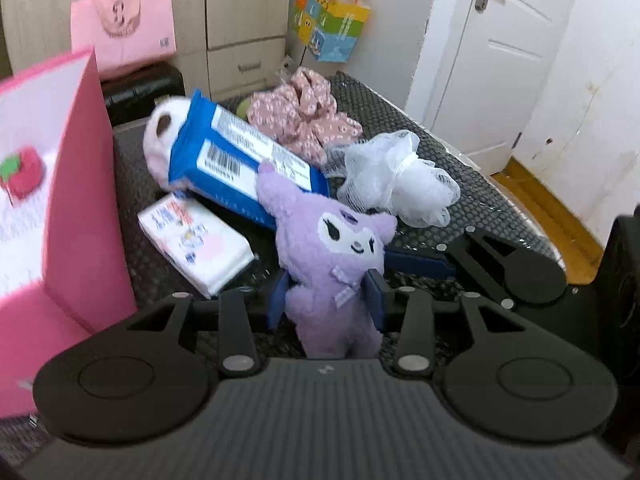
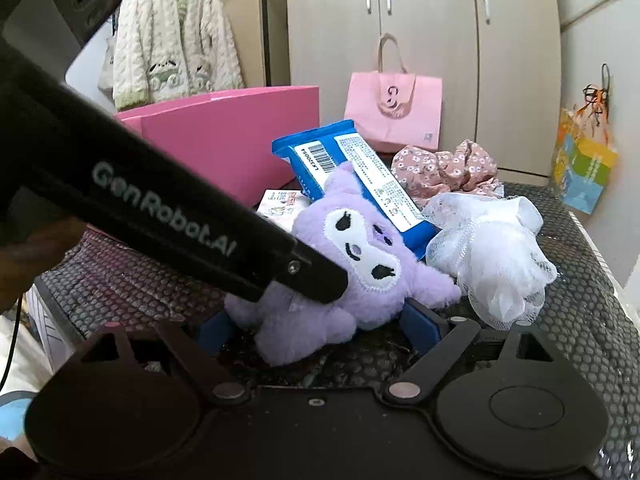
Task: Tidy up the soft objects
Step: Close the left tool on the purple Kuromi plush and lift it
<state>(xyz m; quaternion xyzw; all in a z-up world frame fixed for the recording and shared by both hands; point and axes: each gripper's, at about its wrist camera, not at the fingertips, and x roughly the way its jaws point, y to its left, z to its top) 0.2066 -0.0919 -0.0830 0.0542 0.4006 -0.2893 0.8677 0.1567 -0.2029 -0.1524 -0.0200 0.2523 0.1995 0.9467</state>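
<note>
Sorting has barely begun: left gripper (image 1: 328,292) pinches the fluffy purple plush doll (image 1: 332,256). Right gripper (image 2: 320,326) gapes wide around it, pads apparently clear. Blue wipes pack (image 1: 240,156), white mesh puff (image 1: 396,180) and floral cloth (image 1: 304,116) lie loose beside the empty-looking pink box (image 2: 224,136).

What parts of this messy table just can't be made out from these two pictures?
- Left view: the pink box is blurred and cut by the edge, its inside unseen.
- Left view: a white fuzzy thing lies half behind the blue packet.
- Right view: the left gripper covers the purple plush toy's middle.
</note>
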